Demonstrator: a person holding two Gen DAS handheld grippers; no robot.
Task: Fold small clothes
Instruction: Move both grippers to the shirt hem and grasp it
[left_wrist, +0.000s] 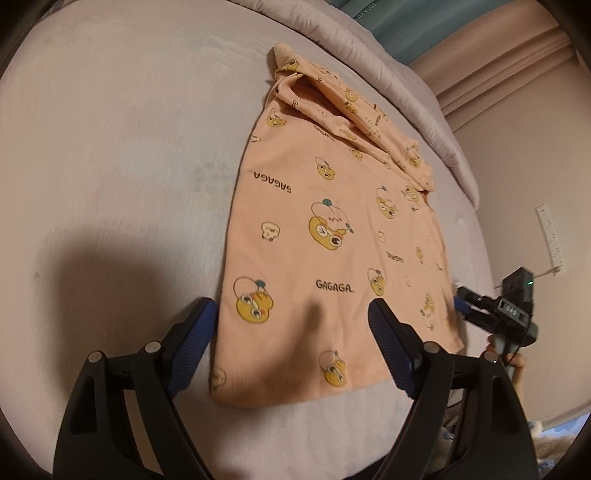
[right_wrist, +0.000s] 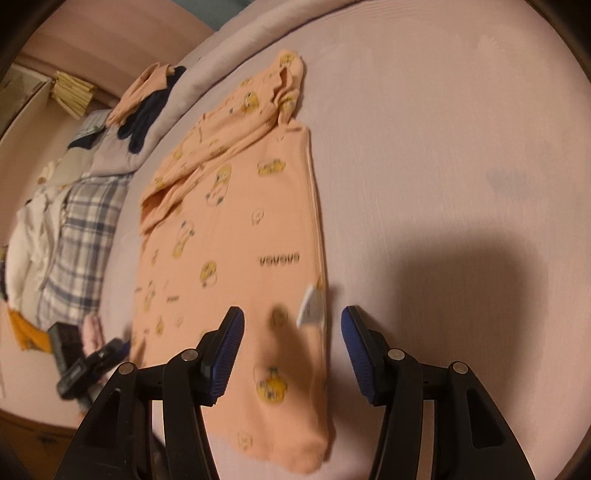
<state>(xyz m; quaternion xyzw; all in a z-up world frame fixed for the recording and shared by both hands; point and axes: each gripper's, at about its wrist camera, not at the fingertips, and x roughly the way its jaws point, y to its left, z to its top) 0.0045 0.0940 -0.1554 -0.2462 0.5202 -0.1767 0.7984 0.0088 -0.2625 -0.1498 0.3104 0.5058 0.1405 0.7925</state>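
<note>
A: Start at the left gripper (left_wrist: 291, 317). How do its jaws stand?

B: Spread wide, nothing pinched. They hang above the near hem of the peach shirt (left_wrist: 332, 229), one blue pad off the cloth's edge, the other over it.

A: And the right gripper (right_wrist: 291, 325)?

B: Also parted, with no cloth pressed between the pads. It hovers over the shirt's side edge, where a white label (right_wrist: 309, 308) sticks out between the fingers. From the left wrist view it sits at the shirt's far corner, a hand (left_wrist: 511, 360) on its handle.

A: Where does the shirt lie?

B: Flat on the pale lilac bedsheet (left_wrist: 122, 155), printed with yellow cartoon faces and "GAGAGA". Its far end is bunched, a sleeve folded across it.

A: Anything in the way?

B: Nothing lies on the shirt; only the grippers' shadows fall across it. Beyond it runs a rolled lilac quilt (left_wrist: 406, 74). In the right wrist view a dark garment (right_wrist: 147, 110) and another peach piece (right_wrist: 142, 92) rest on the quilt, with a plaid cloth (right_wrist: 85, 236) and white laundry (right_wrist: 29, 236) beside the bed edge.
</note>
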